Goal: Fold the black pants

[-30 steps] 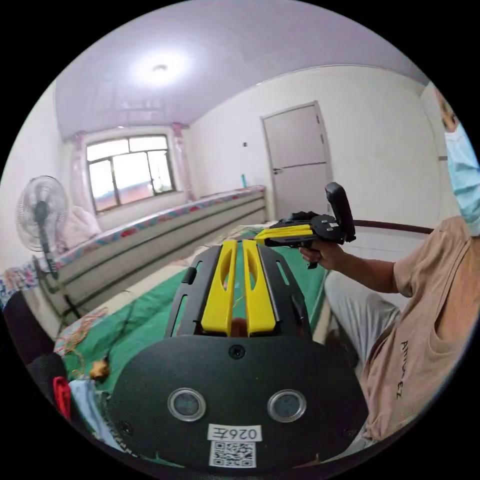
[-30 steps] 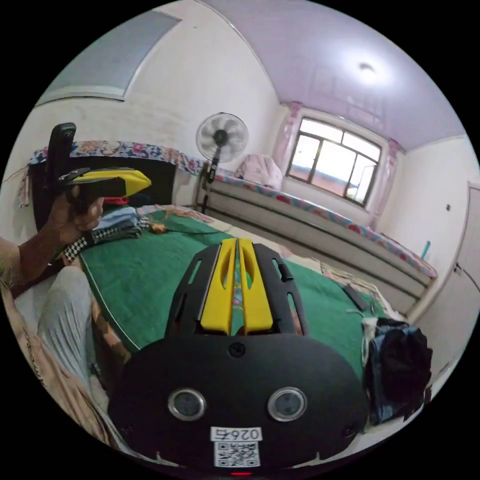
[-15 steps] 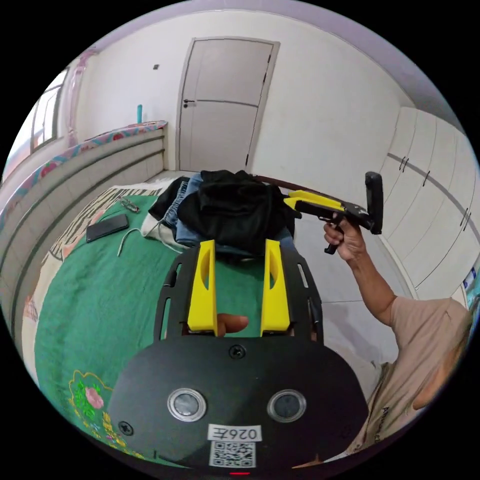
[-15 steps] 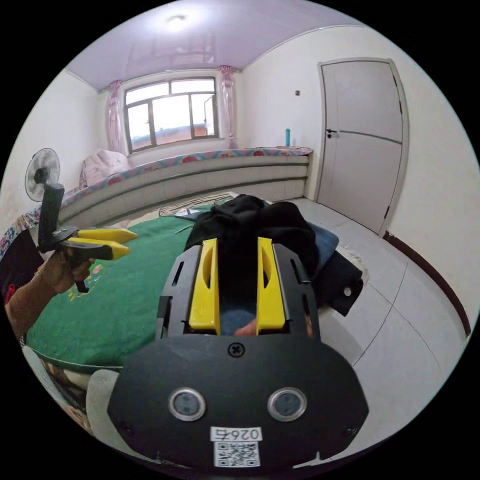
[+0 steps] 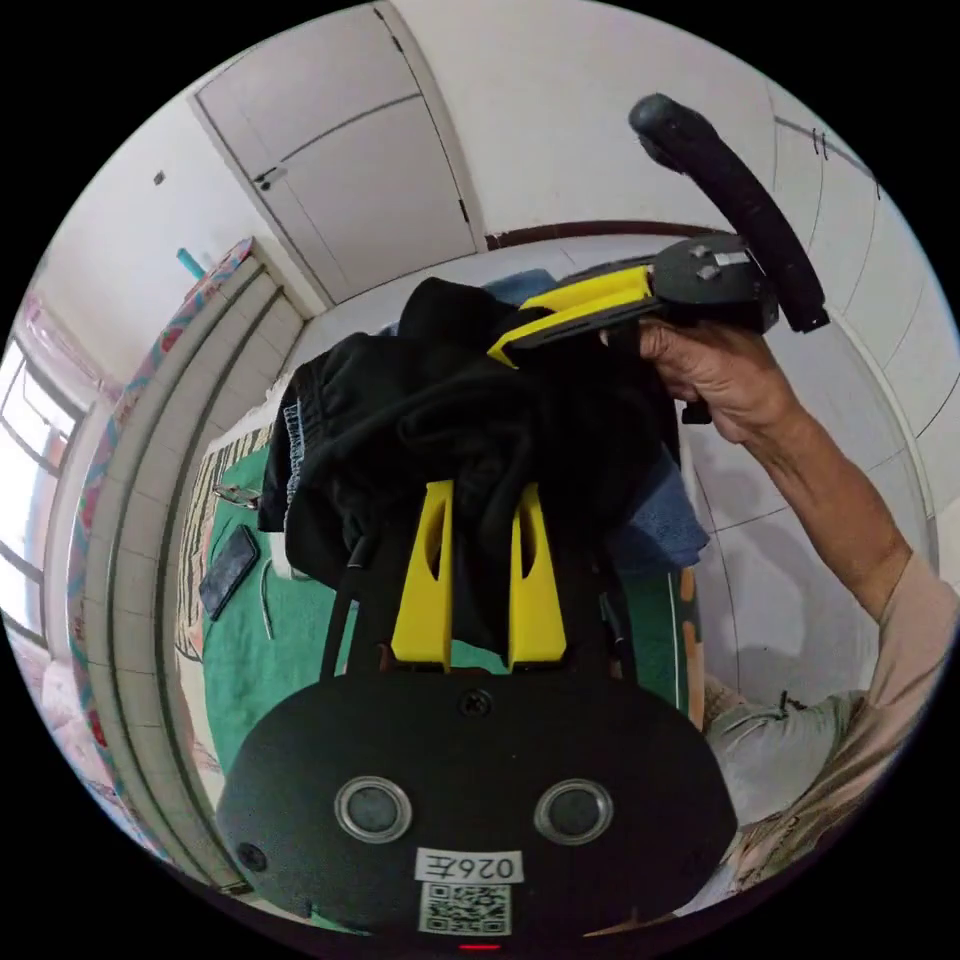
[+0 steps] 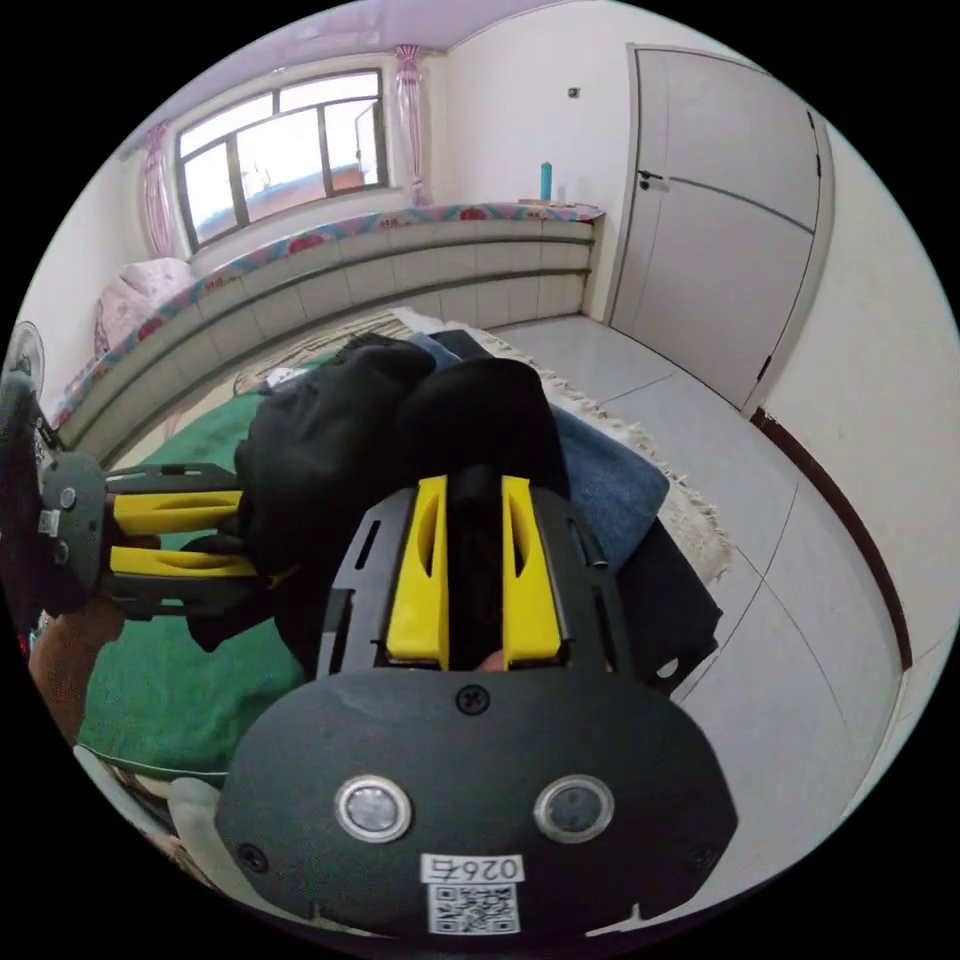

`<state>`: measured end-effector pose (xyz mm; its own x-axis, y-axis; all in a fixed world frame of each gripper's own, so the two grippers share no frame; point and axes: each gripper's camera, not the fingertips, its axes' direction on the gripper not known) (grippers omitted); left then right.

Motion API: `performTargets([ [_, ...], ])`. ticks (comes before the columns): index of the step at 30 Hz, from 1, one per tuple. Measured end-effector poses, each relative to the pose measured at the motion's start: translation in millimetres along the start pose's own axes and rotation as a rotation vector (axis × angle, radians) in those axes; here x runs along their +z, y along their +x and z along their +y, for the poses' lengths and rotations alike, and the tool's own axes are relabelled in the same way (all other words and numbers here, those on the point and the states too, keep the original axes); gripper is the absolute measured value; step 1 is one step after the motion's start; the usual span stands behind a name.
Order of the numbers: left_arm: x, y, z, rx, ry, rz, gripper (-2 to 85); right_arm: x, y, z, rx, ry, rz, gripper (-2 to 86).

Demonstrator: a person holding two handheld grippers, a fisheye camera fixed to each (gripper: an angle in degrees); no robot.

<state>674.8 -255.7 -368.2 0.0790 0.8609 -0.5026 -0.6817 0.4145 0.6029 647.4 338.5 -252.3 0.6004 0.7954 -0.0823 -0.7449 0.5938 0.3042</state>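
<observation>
The black pants [image 5: 450, 420] are heaped on a clothes pile at the corner of the green bed cover [image 5: 260, 650] — black cloth is pinched between the narrow jaws of the left gripper [image 5: 480, 500]. The right gripper [image 6: 475, 495] is likewise closed on the pants, over blue denim [image 6: 610, 480].

Pants [image 5: 450, 420] atop clothes pile [image 6: 610, 480], at bed [image 5: 260, 640] edge.
</observation>
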Motion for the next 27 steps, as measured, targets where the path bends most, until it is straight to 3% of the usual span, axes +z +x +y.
performTargets([
  [6,-105,-77,94,-0.174,0.385,0.334,8.1,-121,-29,-8,-0.066,0.359,-0.249,0.2],
  [9,-177,-94,166,-0.189,0.554,0.375,8.0,-176,-76,-15,-0.219,0.449,-0.376,-0.2],
  [14,-297,-90,302,-0.230,0.651,0.150,7.9,-216,-187,-27,-0.446,0.442,-0.684,-0.7],
  [19,-411,-79,433,-0.363,0.630,-0.209,7.8,-214,-299,-38,-0.487,0.375,-0.970,-0.9],
  [22,-454,-67,495,-0.364,0.669,-0.292,7.9,-212,-352,-35,-0.514,0.330,-1.162,-0.9],
  [27,-434,-82,613,-0.544,0.573,-0.221,8.6,-170,-439,11,-0.715,0.149,-1.045,-1.1],
])
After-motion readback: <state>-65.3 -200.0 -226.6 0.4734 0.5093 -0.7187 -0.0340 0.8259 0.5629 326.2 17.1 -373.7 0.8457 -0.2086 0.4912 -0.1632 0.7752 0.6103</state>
